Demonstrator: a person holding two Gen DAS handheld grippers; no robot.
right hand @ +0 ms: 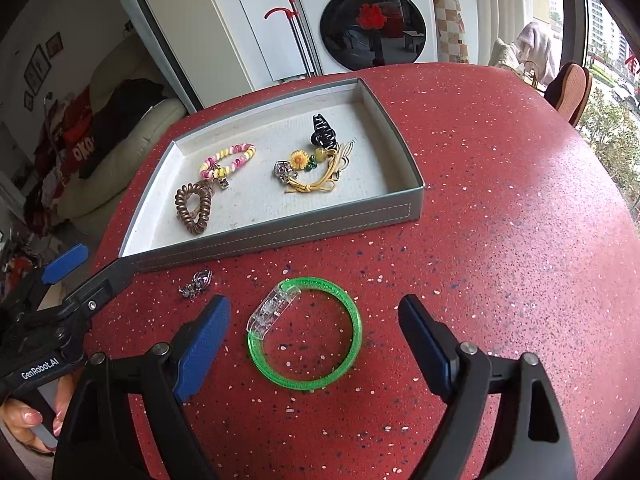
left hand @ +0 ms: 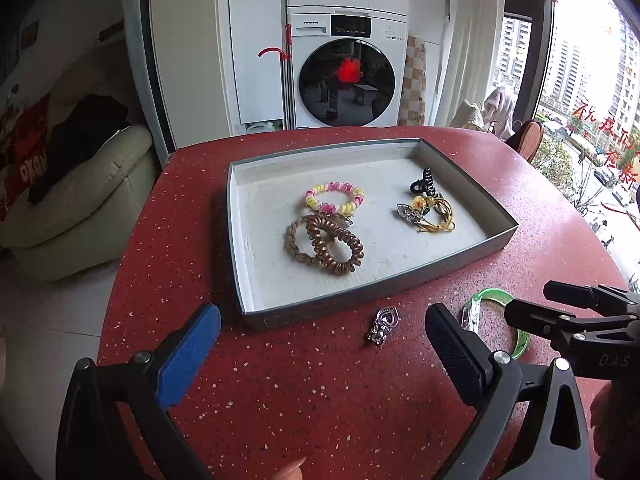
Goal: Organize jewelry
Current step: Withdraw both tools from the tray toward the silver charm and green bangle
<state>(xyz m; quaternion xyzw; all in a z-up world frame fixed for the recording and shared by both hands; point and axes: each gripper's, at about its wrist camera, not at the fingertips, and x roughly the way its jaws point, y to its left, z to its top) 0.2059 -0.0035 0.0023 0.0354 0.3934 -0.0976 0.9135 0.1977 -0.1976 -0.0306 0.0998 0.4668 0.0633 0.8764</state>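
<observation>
A grey tray on the red table holds a pink-yellow coil tie, brown coil ties, a black claw clip and a yellow flower tie. A silver heart brooch lies on the table before the tray, between the fingers of my open left gripper. A green bangle lies between the fingers of my open right gripper. Both grippers are empty.
The red speckled table is round; its edge curves off left and right. A washing machine stands behind it, a cream sofa to the left, a window to the right. The right gripper shows at the right of the left wrist view.
</observation>
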